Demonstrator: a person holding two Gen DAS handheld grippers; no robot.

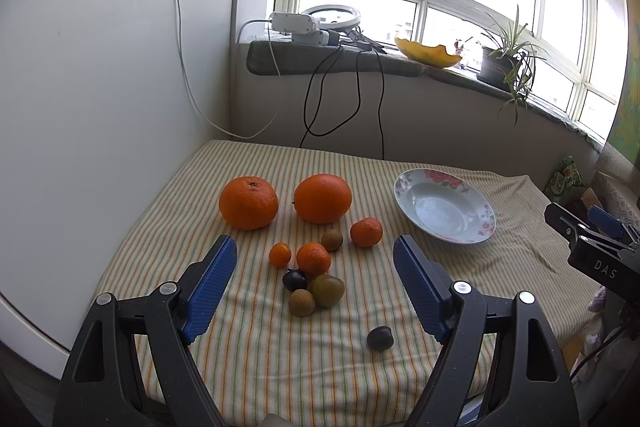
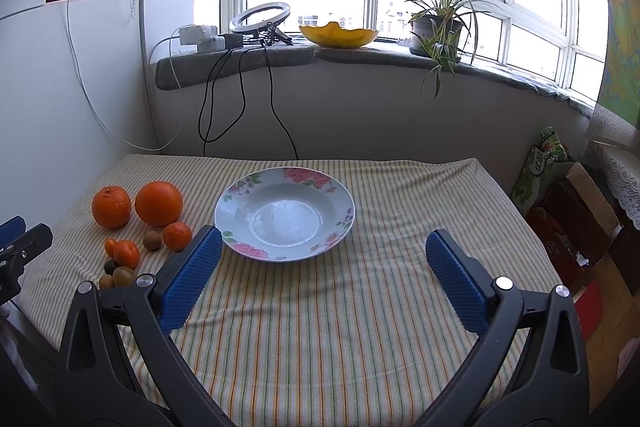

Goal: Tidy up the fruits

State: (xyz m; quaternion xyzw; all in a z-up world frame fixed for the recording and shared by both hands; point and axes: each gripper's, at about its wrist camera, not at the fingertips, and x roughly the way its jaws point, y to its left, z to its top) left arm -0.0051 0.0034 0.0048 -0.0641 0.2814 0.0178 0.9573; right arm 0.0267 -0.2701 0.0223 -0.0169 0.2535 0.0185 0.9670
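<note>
While both tools hang above a desk [image 2: 360,307] covered in a striped cloth, neither one holds anything. At the left, the left hand-held gripper [image 1: 316,259] has its blue pads spread wide apart, pointing over a cluster of fruit. At the right, the right hand-held gripper [image 2: 324,251] is spread just as wide, facing a flowered plate [image 2: 236,199] with nothing on it.

All the fruit lies on the cloth, left of the plate and apart from it. Farthest back sit two large oranges [image 1: 248,203] [image 1: 323,198] side by side. Nearer are a small mandarin [image 1: 366,231], a second mandarin [image 1: 313,259], a tiny orange fruit [image 1: 279,254] and a brown round fruit [image 1: 331,239]. Nearer again, touching one another, are a dark plum [image 1: 295,279], a greenish tomato [image 1: 328,290] and another brown fruit [image 1: 301,302]. One dark fruit [image 1: 380,337] lies alone, closest to the left tool's right pad.

Behind the desk, a windowsill [image 2: 240,61] carries a ring light [image 2: 260,19], a yellow bowl [image 2: 338,35] and a potted plant [image 2: 438,23].
</note>
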